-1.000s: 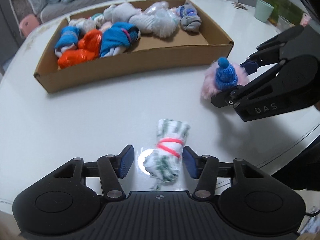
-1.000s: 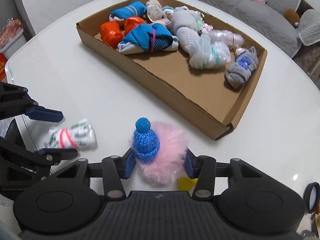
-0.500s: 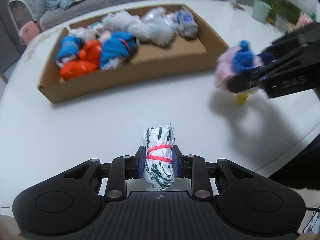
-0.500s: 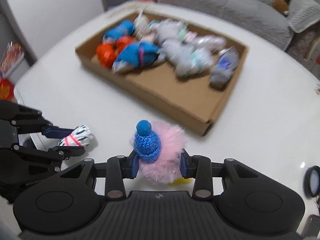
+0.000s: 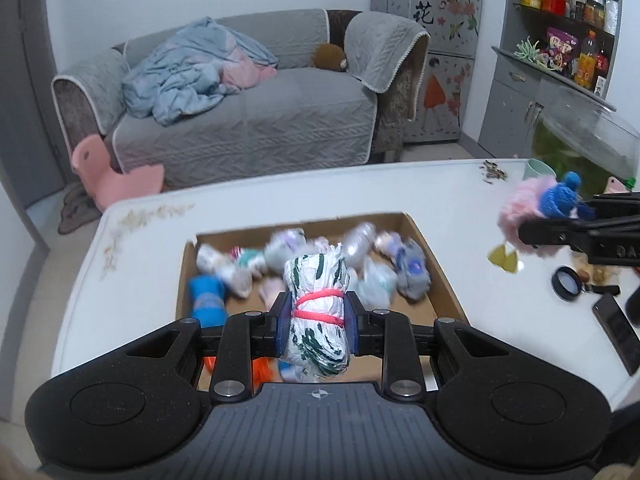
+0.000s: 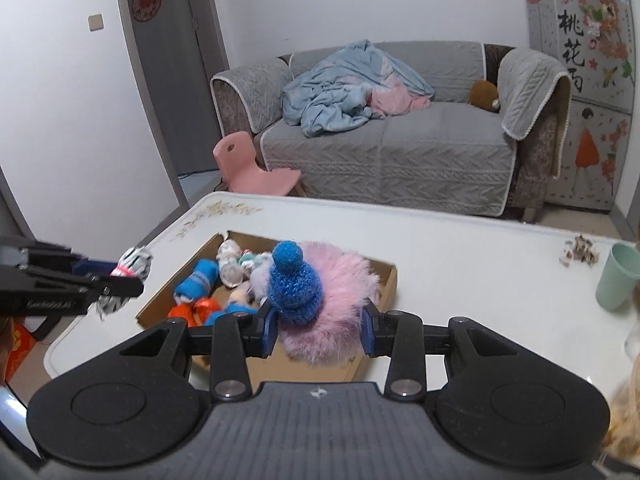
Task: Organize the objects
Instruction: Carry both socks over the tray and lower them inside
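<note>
**Both claws loaded, heading for the box**

I'm carrying a rolled sock bundle [image 5: 316, 312] clamped in my left gripper [image 5: 316, 322] above the cardboard box [image 5: 444, 280]; my right gripper [image 6: 318, 326] is squeezing the pink fluffy toy [image 6: 340, 300]. Next, I reckon: lowering over the bare near-right corner and releasing.

The right gripper [image 6: 318, 330] has its blue pads pressed against a fluffy pink pom-pom toy wearing a blue knitted bobble hat [image 6: 320, 304], held in the air above the near end of the shallow brown cardboard box [image 6: 386, 280]. Inside the box lie rolled sock bundles [image 6: 200, 280] (blue, orange, pale grey). Left of the box, the left gripper [image 6: 116, 278] clamps a white-and-green rolled sock with a pink band [image 6: 134, 264]. A mint-green cup [image 6: 616, 276] stands well right of the box on the white table [image 6: 460, 248].
</note>
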The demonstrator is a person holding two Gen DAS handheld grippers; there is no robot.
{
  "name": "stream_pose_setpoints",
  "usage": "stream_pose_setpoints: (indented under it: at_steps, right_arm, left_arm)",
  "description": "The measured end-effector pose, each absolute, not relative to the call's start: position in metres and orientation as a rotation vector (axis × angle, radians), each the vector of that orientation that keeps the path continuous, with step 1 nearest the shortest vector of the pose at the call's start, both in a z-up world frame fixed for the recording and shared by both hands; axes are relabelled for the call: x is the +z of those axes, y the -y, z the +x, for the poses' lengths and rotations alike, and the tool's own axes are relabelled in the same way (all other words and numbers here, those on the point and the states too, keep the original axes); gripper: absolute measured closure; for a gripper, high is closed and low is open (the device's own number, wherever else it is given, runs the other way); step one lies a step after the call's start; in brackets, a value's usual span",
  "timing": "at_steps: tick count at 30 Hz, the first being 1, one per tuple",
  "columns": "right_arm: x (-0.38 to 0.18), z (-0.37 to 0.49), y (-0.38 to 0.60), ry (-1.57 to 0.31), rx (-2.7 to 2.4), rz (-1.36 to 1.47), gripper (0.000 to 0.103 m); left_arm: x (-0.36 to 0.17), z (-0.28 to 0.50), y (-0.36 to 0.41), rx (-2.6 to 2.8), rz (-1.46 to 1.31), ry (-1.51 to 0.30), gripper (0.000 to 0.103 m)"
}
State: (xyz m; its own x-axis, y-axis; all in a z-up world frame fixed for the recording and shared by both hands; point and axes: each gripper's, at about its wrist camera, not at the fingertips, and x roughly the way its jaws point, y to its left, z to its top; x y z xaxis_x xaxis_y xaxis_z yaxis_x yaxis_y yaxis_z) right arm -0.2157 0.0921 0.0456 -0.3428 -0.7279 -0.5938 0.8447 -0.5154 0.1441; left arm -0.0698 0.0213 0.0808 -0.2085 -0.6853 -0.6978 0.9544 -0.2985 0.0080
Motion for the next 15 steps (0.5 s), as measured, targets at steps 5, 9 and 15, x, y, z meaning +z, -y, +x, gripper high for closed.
stream_pose_setpoints:
  at_steps: [5, 9, 15]
  right_arm:
    - [0.051, -0.230, -0.068, -0.251, -1.965, 0.723, 0.067]
    - [0.039, -0.239, -0.051, -0.288, -1.925, 0.747, 0.067]
    - [-0.005, -0.243, -0.031, -0.402, -1.856, 0.860, 0.067]
  left_arm:
    - [0.077, -0.083, 0.006, -1.807, 0.760, -0.471, 0.070]
    - [0.052, -0.096, 0.019, -1.845, 0.828, -0.475, 0.070]
    - [0.003, -0.108, 0.028, -1.873, 0.939, -0.531, 0.070]
